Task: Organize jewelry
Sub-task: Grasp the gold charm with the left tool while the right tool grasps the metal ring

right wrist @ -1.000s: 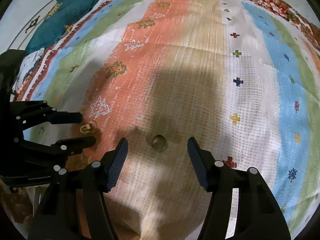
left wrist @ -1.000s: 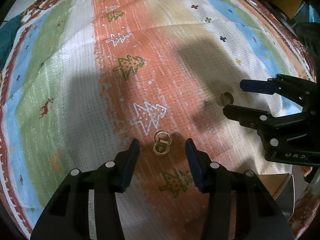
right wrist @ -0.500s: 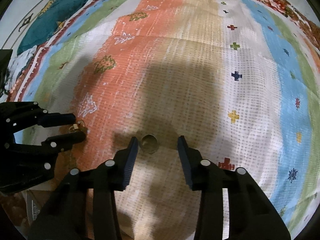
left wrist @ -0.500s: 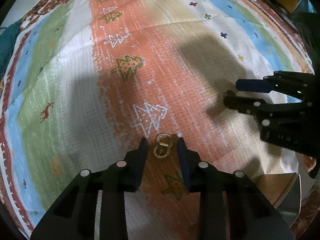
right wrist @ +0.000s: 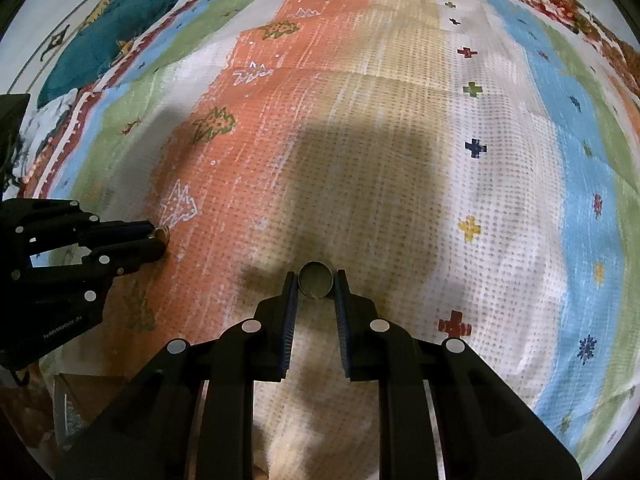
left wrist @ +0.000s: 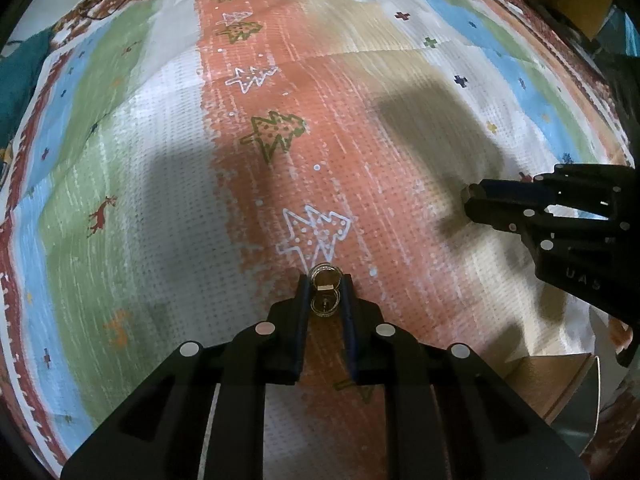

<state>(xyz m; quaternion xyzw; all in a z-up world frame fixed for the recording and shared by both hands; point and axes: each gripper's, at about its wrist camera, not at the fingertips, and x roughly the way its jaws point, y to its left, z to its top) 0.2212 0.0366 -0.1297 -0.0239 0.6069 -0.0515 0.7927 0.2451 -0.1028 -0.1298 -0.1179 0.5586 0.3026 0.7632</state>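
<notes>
Lower centre: a gold double-loop clasp (left wrist: 325, 290), long axis running up the frame, was gripped by the left gripper (left wrist: 325, 300); a plain ring (right wrist: 316, 279) was clamped by the right gripper (right wrist: 316, 292), both on the patterned cloth (right wrist: 400, 160).

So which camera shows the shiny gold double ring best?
The left wrist view: the gold double ring sits close and centred between the left claw, both loops clear. In the right wrist view it is only a tiny glint at that claw's tips, mostly hidden.
</notes>
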